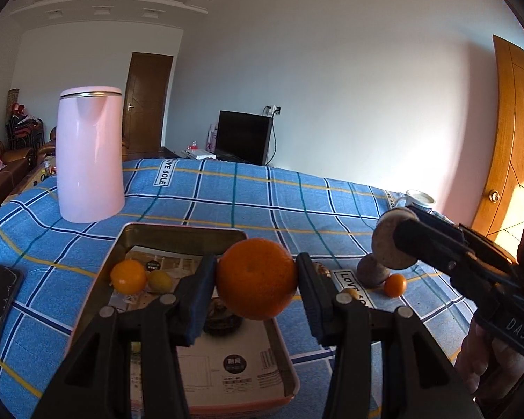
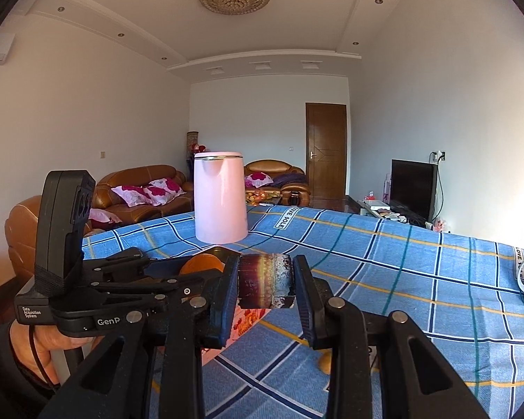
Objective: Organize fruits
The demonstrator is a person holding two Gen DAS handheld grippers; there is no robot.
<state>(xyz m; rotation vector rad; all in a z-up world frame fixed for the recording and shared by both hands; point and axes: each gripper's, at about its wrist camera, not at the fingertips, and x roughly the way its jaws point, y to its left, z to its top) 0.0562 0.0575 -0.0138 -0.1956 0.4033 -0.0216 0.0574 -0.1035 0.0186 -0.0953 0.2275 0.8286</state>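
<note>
Two grippers are loaded at once. The left gripper (image 1: 256, 276) has its pads closed against the sides of a big orange (image 1: 256, 274), held in the air above the right edge of the metal tray (image 1: 178, 232); the right gripper (image 2: 264, 281) is clamped on a brownish, mottled round fruit (image 2: 265, 279) (I cannot tell what kind), held up over the blue checked cloth (image 2: 401, 279) to the tray's right. The step in hand looks like setting the orange into the tray: it would go best by carrying it further left until it is fully over the paper liner, lowering it close to the tray floor, aiming for the bare patch in the near half, and only then easing the pads apart, since a round fruit dropped from height will roll. The tray already holds a smaller orange (image 1: 128, 276) and a yellowish fruit (image 1: 159, 281) touching it at the far left, plus a dark item partly hidden beneath the held orange. On the cloth to the right, still outside the tray, sit a dull brown fruit (image 1: 373, 270) and a tiny orange (image 1: 395, 285).
</note>
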